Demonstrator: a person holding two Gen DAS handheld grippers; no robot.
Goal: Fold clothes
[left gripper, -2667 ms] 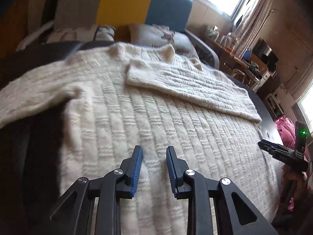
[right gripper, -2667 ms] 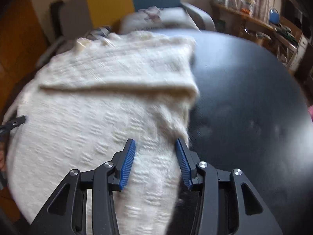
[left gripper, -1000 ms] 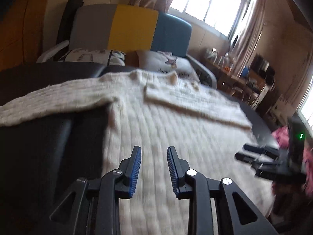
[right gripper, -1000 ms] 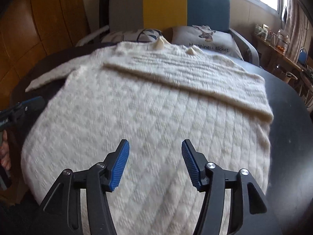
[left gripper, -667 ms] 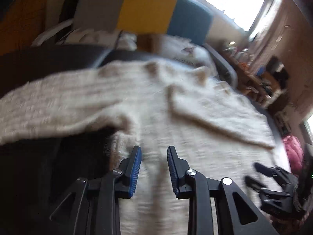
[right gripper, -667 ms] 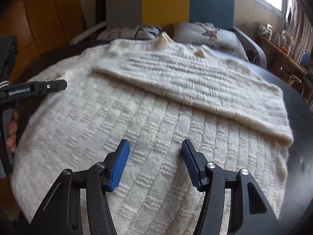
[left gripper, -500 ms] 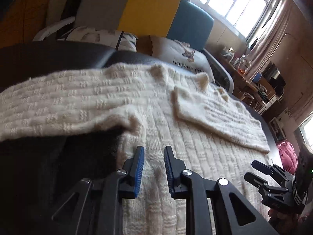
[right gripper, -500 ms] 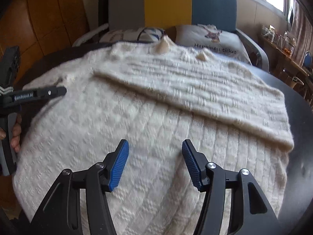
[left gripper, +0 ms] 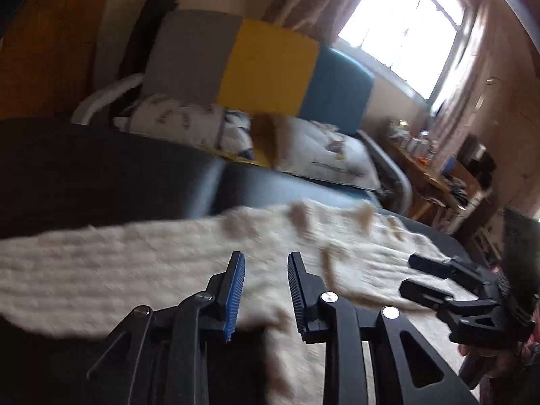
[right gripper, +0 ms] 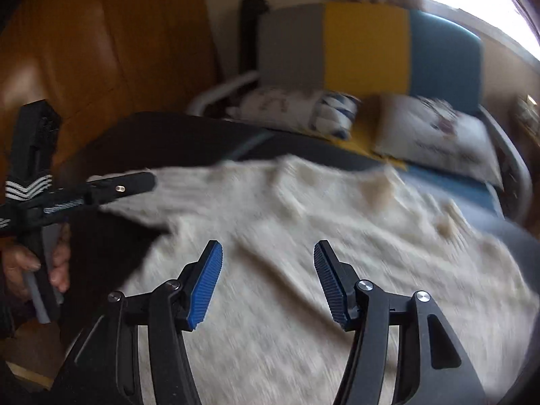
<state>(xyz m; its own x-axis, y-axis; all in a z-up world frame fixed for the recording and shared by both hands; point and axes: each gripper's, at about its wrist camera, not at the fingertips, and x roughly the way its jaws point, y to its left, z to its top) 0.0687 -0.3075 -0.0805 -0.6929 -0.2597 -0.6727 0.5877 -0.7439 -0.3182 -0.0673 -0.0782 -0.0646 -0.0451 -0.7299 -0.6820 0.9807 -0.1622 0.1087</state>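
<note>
Cream sweater (right gripper: 303, 253) lies under both open tongs (right gripper: 268, 280).

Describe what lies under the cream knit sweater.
The cream knit sweater lies spread on a dark round table, bare beyond its outstretched sleeve. Anything between sweater and tabletop is hidden by the knit.

wall: wood panel (right gripper: 101, 50) | sofa (left gripper: 266, 67): grey-yellow-blue | window (left gripper: 405, 30): bright | table (left gripper: 84, 168): dark
</note>
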